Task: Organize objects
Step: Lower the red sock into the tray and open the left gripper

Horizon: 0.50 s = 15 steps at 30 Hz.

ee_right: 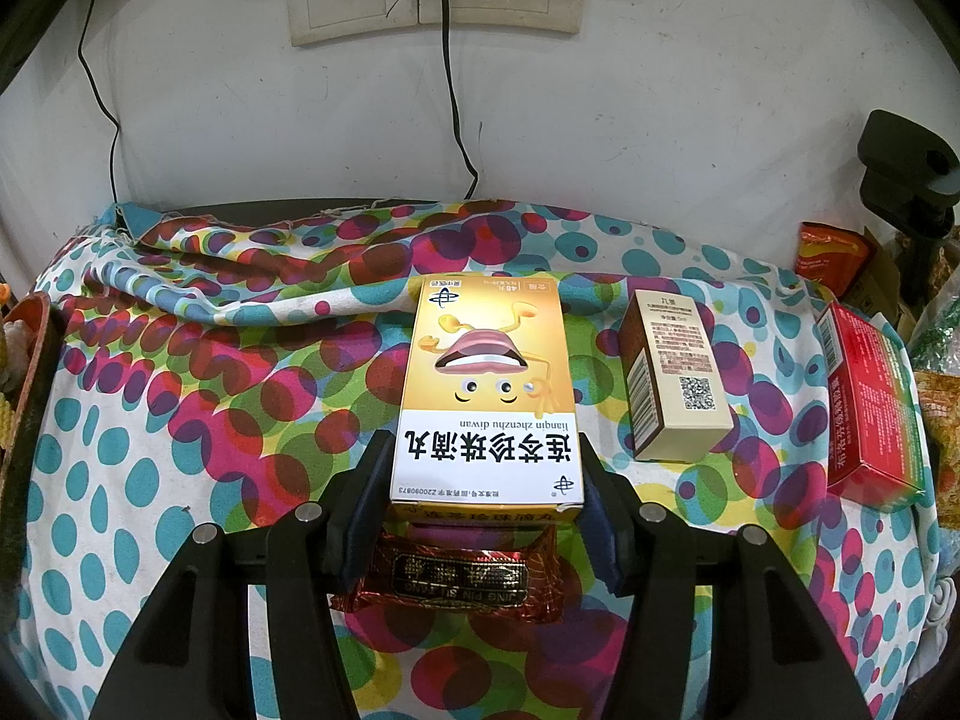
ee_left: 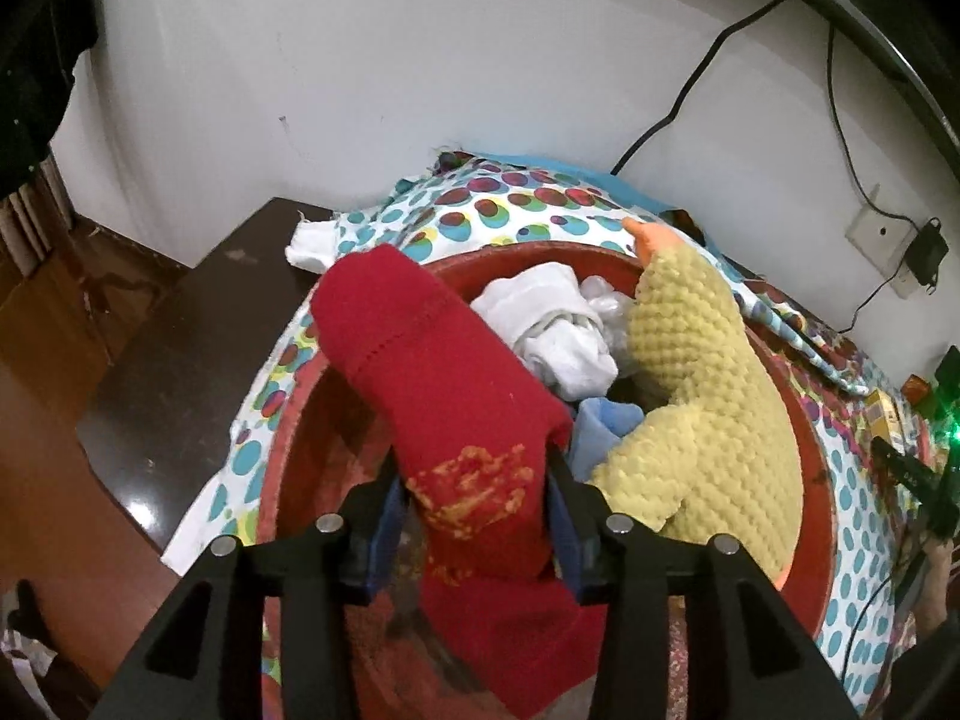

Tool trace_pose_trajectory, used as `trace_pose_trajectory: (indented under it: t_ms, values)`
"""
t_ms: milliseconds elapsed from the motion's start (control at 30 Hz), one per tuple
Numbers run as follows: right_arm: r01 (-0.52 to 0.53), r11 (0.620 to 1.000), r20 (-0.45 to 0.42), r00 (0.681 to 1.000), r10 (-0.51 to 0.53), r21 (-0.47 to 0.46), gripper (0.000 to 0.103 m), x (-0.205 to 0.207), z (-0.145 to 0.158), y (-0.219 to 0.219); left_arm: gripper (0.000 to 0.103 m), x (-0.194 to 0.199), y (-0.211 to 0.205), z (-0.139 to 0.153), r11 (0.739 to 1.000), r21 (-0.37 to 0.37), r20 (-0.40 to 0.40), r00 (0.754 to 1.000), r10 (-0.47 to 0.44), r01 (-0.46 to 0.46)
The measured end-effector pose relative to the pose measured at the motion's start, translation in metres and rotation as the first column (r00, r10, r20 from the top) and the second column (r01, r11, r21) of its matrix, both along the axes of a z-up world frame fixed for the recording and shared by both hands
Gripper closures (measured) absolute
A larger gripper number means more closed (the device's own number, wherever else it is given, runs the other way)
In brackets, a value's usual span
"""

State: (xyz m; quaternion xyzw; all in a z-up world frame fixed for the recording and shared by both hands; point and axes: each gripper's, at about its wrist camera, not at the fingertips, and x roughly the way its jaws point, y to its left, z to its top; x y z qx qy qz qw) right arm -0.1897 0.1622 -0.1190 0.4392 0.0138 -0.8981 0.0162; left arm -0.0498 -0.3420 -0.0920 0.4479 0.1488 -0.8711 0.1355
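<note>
L tongs sit over the red basin, red sock between the pads. Sock's long axis runs from the tongs up-left, toe end draped over the basin's far-left rim, cuff end hanging down below the tongs. Pads look spread beside the sock rather than squeezing it, so sock prob. just let go or about to drop; grip not certain. Basin already holds white cloth, a blue item and a yellow knitted piece. The relation that matters: sock lies straight ahead of L tongs and partly outside the rim, so it needs to fall inward, not slide off the left side.

R tongs pinch the near end of the yellow medicine box, pads on both long sides; box long axis points away from the tongs toward the wall. Box sits above a red foil packet on the dotted cloth covering the tabletop. Brown box and red box lie to its right, apart.
</note>
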Motion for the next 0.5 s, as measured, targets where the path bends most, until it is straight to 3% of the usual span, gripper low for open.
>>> trace_pose_trajectory:
  t_ms: [133,400,500]
  values:
    - [0.000,1.000,0.000,1.000,0.000,0.001,0.049,0.000,0.000,0.003,0.048,0.005,0.006,0.006,0.999,-0.041,0.001,1.000,-0.021,0.021]
    - [0.004,1.000,0.001,1.000,-0.004,0.003,0.048,-0.002,-0.001,0.008,0.047,0.023,0.008,0.011,0.999,-0.023,0.007,0.999,-0.044,0.044]
    - [0.004,1.000,0.001,1.000,-0.004,0.006,0.048,0.000,0.000,0.006,0.047,0.033,0.015,0.016,0.997,-0.071,-0.002,0.999,-0.042,0.042]
